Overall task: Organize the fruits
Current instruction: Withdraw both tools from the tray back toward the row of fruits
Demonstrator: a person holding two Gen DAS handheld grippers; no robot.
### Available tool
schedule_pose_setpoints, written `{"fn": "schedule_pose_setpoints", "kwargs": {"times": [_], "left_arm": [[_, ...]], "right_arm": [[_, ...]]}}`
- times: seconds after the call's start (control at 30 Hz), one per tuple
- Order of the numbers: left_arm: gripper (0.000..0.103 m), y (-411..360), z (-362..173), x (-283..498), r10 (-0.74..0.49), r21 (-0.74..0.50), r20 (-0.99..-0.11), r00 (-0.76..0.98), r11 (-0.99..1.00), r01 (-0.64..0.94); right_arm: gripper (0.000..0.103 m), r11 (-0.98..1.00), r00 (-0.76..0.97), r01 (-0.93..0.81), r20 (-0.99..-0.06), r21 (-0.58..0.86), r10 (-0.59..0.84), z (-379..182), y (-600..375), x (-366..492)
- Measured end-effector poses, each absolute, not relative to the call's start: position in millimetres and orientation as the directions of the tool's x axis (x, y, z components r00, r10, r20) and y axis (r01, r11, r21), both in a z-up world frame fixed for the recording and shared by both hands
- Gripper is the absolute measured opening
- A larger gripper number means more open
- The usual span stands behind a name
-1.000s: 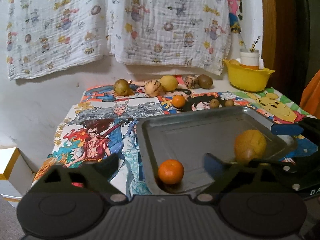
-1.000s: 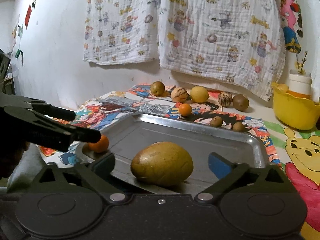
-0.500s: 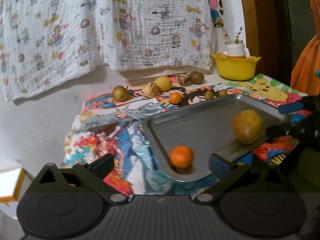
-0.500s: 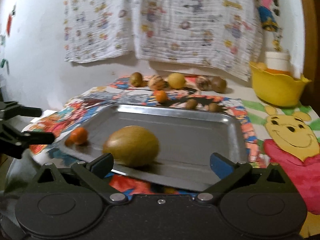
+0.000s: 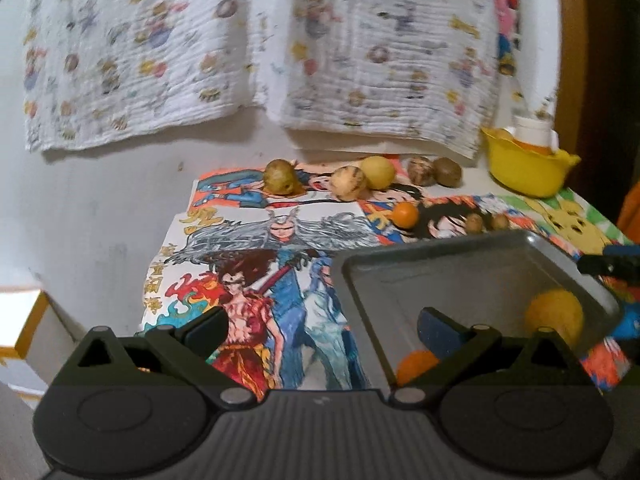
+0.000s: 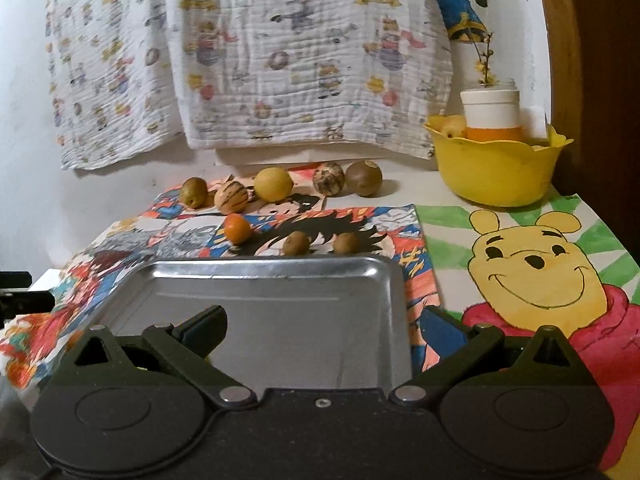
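1. Left wrist view: low, at the table's near-left edge, facing the back wall; own gripper fills the bottom, metal tray close at lower right.
2. Right wrist view: low and close over the tray near edge, facing the same wall; own gripper fills the bottom.
3. Shared: tray, fruit row at the back with the lemon, yellow bowl, hanging cloth.
4. The right view sits further right, showing more of the bear drawing.
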State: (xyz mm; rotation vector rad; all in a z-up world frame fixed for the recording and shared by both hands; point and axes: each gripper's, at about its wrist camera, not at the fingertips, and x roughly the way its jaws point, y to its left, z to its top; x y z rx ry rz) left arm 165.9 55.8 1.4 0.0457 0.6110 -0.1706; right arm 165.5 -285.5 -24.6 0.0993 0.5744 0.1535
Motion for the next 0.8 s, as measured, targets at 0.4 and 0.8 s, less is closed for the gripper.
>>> {"fn": "schedule_pose_setpoints", "kwargs": {"times": [0.4, 0.8], "left_arm": [[0.103, 38.9, 9.9, 234.7, -0.139, 0.023, -0.588, 0.797, 0.982, 0.188], [0.103, -8.0, -12.5, 303.0, -0.273, -0.027, -0.648, 0.712, 0.941, 0.336]], "right_arm": [[0.102, 0.979, 0.821, -0.199, -0.539, 0.041, 0.189, -9.5, -275.4, 231.5], [0.102, 0.963, 0.778, -0.259, -0.608, -0.080, 0.158, -19.0, -255.6, 285.8]]}}
